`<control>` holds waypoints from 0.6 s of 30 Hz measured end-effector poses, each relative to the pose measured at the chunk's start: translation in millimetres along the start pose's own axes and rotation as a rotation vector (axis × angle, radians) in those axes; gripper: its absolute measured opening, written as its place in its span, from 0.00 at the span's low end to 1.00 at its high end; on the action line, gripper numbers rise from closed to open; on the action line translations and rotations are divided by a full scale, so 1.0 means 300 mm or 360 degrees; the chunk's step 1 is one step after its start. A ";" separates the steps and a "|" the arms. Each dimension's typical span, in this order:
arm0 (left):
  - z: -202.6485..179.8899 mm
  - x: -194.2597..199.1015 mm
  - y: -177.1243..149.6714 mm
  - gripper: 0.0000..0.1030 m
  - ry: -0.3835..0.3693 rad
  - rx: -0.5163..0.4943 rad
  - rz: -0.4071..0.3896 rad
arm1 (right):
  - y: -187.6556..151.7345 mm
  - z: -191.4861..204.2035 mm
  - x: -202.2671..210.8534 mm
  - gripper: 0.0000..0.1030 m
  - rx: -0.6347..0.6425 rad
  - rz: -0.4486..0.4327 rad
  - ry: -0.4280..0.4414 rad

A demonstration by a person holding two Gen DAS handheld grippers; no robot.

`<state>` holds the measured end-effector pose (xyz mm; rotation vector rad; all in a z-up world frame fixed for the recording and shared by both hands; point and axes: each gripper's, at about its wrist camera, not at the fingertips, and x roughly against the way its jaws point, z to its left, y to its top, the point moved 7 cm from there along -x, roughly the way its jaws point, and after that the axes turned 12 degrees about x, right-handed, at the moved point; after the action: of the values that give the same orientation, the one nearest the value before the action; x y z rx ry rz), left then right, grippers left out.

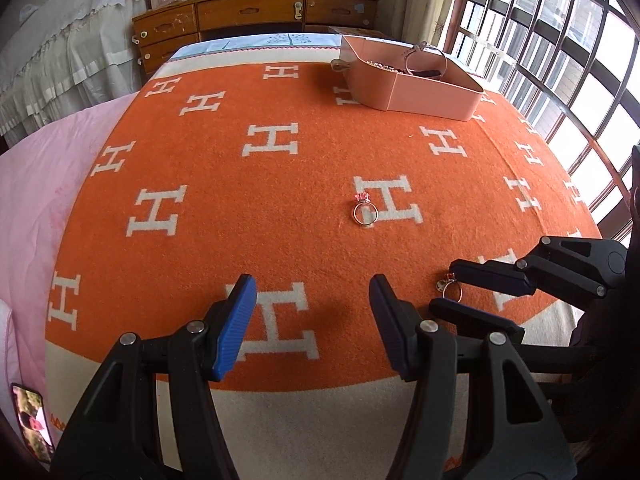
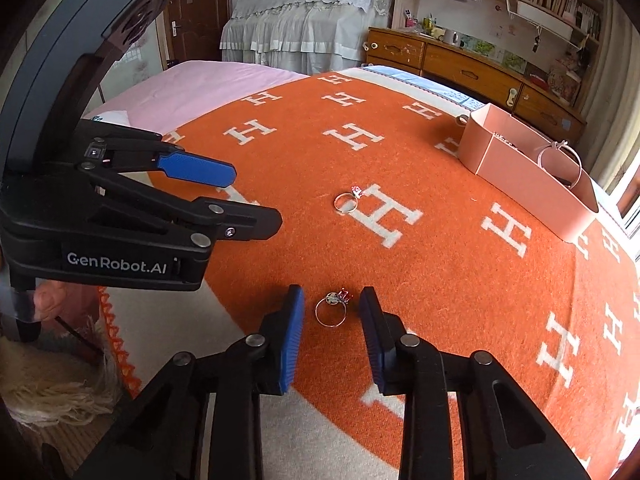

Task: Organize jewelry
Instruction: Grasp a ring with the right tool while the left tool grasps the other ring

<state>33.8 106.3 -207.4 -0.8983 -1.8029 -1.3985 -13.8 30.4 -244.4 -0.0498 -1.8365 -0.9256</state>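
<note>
Two silver rings with pink stones lie on the orange blanket (image 1: 280, 208) with white H letters. The far ring (image 1: 365, 211) (image 2: 346, 200) rests beside an H, well ahead of both grippers. The near ring (image 2: 332, 310) (image 1: 444, 285) lies flat between the blue pads of my right gripper (image 2: 332, 314) (image 1: 442, 286), with a small gap on each side, so the pads do not press it. My left gripper (image 1: 312, 312) (image 2: 256, 198) hovers open over the blanket to the left of the right one, with nothing between its fingers.
A pink organiser box (image 1: 436, 96) (image 2: 532, 184) stands at the far right of the blanket, with a bracelet (image 1: 424, 58) and beads inside. A pink quilt (image 1: 36, 184) lies to the left, a phone (image 1: 32, 420) at the near-left edge, a wooden dresser (image 1: 248, 12) behind, and windows on the right.
</note>
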 end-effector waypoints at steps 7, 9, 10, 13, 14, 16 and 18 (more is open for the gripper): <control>0.000 -0.015 0.001 0.54 -0.0014 0.0009 0.0009 | 0.002 -0.006 0.001 0.08 -0.0016 0.0006 -0.0024; -0.003 -0.024 0.005 0.54 -0.0017 0.0007 0.0014 | -0.003 -0.031 0.003 0.08 -0.0066 0.0008 -0.0025; -0.005 -0.028 0.007 0.54 -0.0017 0.0007 0.0016 | -0.005 -0.048 0.002 0.08 -0.0094 0.0009 -0.0030; -0.016 -0.039 0.024 0.54 -0.0029 0.0008 0.0014 | -0.017 -0.094 0.008 0.08 -0.0194 0.0009 -0.0023; -0.022 -0.042 0.032 0.54 -0.0036 0.0006 0.0010 | -0.022 -0.112 0.010 0.08 -0.0229 0.0007 -0.0019; -0.039 -0.050 0.050 0.54 -0.0050 -0.0006 0.0001 | -0.031 -0.145 0.014 0.08 -0.0289 0.0006 -0.0017; -0.060 -0.062 0.068 0.54 -0.0063 -0.0018 -0.0007 | -0.040 -0.172 0.018 0.08 -0.0328 0.0005 -0.0032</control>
<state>62.8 90.5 -209.1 -0.9347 -1.8288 -1.4041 18.4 -11.4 -238.0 -0.1898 -1.7528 -1.1129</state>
